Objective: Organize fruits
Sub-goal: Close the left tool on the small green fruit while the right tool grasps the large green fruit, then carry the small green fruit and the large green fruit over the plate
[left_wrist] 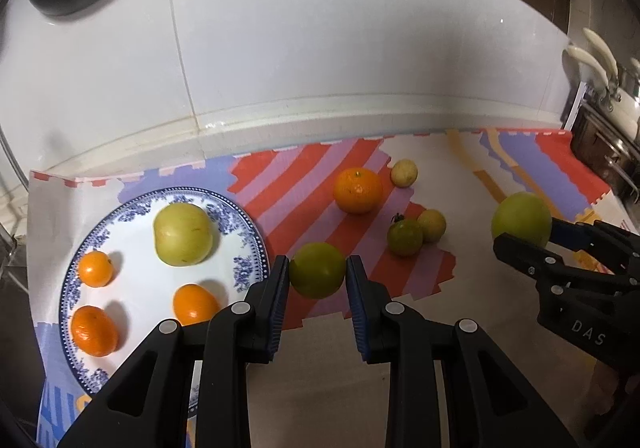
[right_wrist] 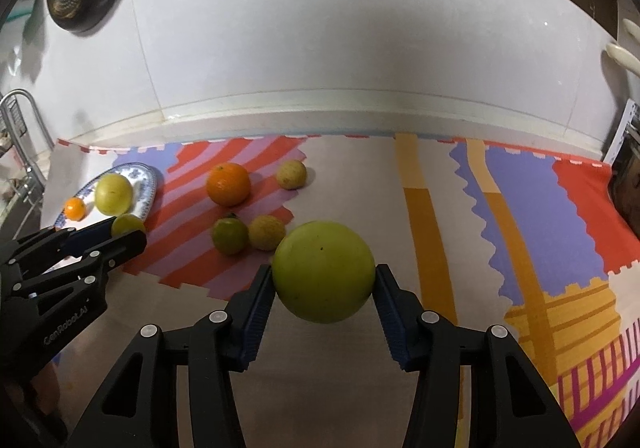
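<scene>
- Left claw [left_wrist: 318, 280]: clamped on a small green fruit [left_wrist: 317, 269], held just off the plate's right rim, above the mat.
- Right claw [right_wrist: 323, 280]: clamped on a large green fruit [right_wrist: 324, 271], held above the bare middle strip of the mat [right_wrist: 520, 208].
- Plate [left_wrist: 248, 232]: sits at the mat's left end, near the back wall. It carries one pale green fruit [left_wrist: 183, 234] and three small oranges [left_wrist: 95, 268].
- Loose fruit on the mat, between the two claws: one large orange [left_wrist: 358, 190], a dark green fruit [left_wrist: 405, 237] touching a yellowish one [left_wrist: 432, 225], and another yellowish one [left_wrist: 404, 173] nearer the back edge.
- The mat covers the bench up to the white wall.
</scene>
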A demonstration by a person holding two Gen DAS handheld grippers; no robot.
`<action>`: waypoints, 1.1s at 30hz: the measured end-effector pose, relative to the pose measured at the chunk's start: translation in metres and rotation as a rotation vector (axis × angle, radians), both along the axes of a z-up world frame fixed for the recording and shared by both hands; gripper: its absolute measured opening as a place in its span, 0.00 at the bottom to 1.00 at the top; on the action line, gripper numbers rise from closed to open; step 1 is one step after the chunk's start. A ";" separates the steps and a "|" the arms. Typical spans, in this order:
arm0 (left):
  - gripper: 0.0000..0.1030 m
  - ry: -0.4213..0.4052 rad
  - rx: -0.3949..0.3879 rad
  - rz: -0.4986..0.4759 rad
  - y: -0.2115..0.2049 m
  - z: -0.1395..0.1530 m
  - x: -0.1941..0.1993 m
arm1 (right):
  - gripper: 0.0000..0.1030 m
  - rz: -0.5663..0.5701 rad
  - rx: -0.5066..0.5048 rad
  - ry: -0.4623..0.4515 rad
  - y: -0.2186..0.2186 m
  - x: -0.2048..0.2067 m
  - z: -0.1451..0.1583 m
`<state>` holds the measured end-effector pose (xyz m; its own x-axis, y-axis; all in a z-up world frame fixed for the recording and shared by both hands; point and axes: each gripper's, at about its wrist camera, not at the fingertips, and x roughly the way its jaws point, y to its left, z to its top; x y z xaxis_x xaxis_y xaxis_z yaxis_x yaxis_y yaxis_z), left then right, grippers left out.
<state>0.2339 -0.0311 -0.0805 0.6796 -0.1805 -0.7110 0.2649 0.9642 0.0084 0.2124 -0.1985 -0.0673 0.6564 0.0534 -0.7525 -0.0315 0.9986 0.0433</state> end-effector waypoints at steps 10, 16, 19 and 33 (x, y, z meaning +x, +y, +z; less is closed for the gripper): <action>0.28 -0.052 -0.034 0.039 0.021 0.027 -0.022 | 0.50 0.057 0.011 -0.058 0.020 -0.009 0.029; 0.28 -0.088 -0.045 0.064 0.035 0.043 -0.040 | 0.50 0.097 0.015 -0.092 0.035 -0.019 0.047; 0.28 -0.100 -0.049 0.077 0.043 0.049 -0.049 | 0.50 0.112 0.019 -0.104 0.043 -0.027 0.057; 0.28 -0.161 -0.040 0.136 0.087 0.075 -0.091 | 0.50 0.190 0.042 -0.152 0.087 -0.058 0.085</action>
<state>0.1431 0.0562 -0.0051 0.8042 -0.1052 -0.5849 0.1303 0.9915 0.0009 0.1548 -0.1113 0.0177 0.7374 0.2157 -0.6401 -0.2279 0.9715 0.0649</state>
